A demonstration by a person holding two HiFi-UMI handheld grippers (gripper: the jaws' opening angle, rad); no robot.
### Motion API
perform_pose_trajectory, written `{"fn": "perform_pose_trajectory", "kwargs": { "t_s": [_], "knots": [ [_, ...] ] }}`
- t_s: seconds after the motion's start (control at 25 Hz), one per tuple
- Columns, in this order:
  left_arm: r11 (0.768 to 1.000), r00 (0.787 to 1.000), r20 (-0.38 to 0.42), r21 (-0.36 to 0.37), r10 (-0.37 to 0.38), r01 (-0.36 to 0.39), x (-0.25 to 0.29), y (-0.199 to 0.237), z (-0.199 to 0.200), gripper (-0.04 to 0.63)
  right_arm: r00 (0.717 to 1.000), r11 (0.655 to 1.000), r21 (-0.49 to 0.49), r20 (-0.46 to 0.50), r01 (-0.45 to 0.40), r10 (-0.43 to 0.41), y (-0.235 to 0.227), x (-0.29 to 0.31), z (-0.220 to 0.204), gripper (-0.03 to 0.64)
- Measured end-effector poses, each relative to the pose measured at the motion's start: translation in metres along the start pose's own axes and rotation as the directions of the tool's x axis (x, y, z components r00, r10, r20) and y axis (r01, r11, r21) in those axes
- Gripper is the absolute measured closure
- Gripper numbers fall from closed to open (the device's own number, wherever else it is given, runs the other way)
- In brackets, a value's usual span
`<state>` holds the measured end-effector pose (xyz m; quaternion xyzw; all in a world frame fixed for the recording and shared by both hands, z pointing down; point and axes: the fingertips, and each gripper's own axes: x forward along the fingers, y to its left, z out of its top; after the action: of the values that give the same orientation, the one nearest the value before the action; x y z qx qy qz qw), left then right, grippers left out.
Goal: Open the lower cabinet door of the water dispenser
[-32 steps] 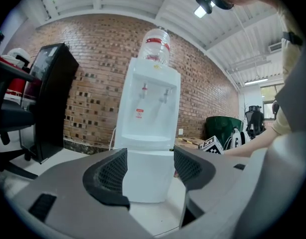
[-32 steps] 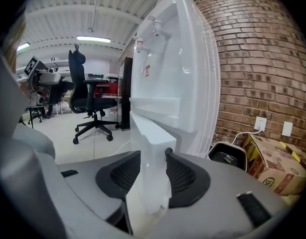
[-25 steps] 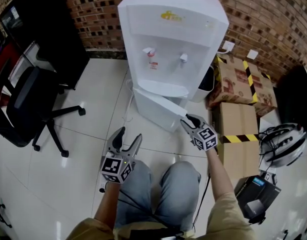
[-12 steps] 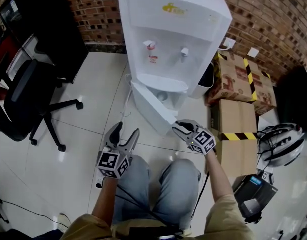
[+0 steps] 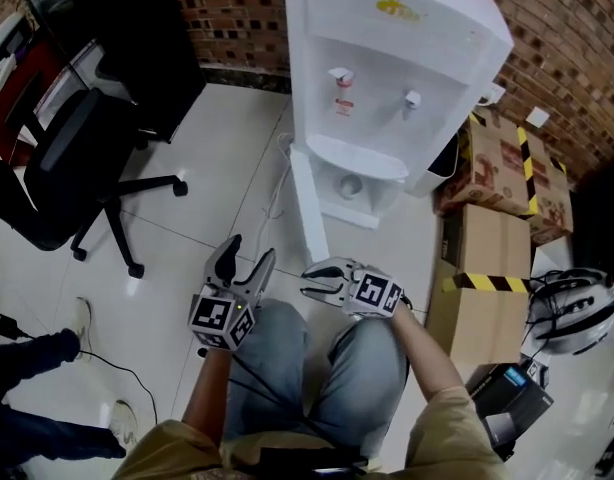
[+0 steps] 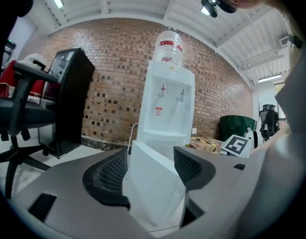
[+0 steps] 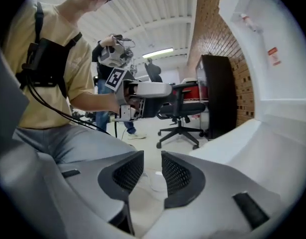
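The white water dispenser (image 5: 397,58) stands against the brick wall. Its lower cabinet door (image 5: 309,203) is swung wide open to the left and shows edge-on, baring the compartment. My right gripper (image 5: 309,282) hovers just below the door's free end, pointing left. Its jaws (image 7: 152,171) are nearly together with only floor between them, and the door (image 7: 272,148) passes at its right. My left gripper (image 5: 244,256) is open over my left knee, empty. It faces the door (image 6: 153,183), which stands well beyond its jaws (image 6: 150,168).
A black office chair (image 5: 67,168) and a dark cabinet (image 5: 117,38) stand at the left. Cardboard boxes (image 5: 492,268), a helmet (image 5: 572,308) and a black box (image 5: 507,393) crowd the right. A white cable (image 5: 277,183) lies by the dispenser. Another person's legs (image 5: 27,358) show at the lower left.
The door has swung from half open to wide open. My right gripper has travelled left with it and turned to point left. The left gripper has shifted only slightly.
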<state>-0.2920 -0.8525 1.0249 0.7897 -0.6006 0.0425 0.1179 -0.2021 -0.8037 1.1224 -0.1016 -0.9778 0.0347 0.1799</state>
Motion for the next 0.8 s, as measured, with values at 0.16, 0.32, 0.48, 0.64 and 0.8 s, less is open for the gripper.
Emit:
{"fn": "perform_pose_trajectory", "kwargs": {
  "t_s": [0.16,0.32,0.48,0.64,0.8],
  "knots": [
    [0.998,0.998,-0.01,-0.004,0.057,-0.057,-0.021,0.022,-0.006,0.319,0.993,0.992,-0.047,-0.022,-0.12,0.119,0.018,0.038,-0.009,0.477],
    [0.995,0.994,-0.031,-0.006,0.101,-0.101,-0.038,0.041,-0.01,0.319,0.983,0.981,-0.059,0.0,-0.186,0.186,0.024,0.054,-0.004,0.49],
    [0.993,0.992,-0.038,0.0,0.121,-0.121,-0.048,0.052,-0.013,0.319,0.971,0.969,-0.074,0.02,-0.235,0.237,0.03,0.073,0.005,0.495],
    [0.99,0.99,-0.038,0.02,0.137,-0.137,-0.058,0.061,-0.01,0.319,0.96,0.958,-0.088,0.045,-0.271,0.276,0.032,0.098,0.018,0.495],
    [0.986,0.986,-0.036,0.037,0.165,-0.164,-0.076,0.074,-0.007,0.319,0.952,0.953,-0.09,0.076,-0.289,0.296,0.03,0.13,0.034,0.495]
  ]
}}
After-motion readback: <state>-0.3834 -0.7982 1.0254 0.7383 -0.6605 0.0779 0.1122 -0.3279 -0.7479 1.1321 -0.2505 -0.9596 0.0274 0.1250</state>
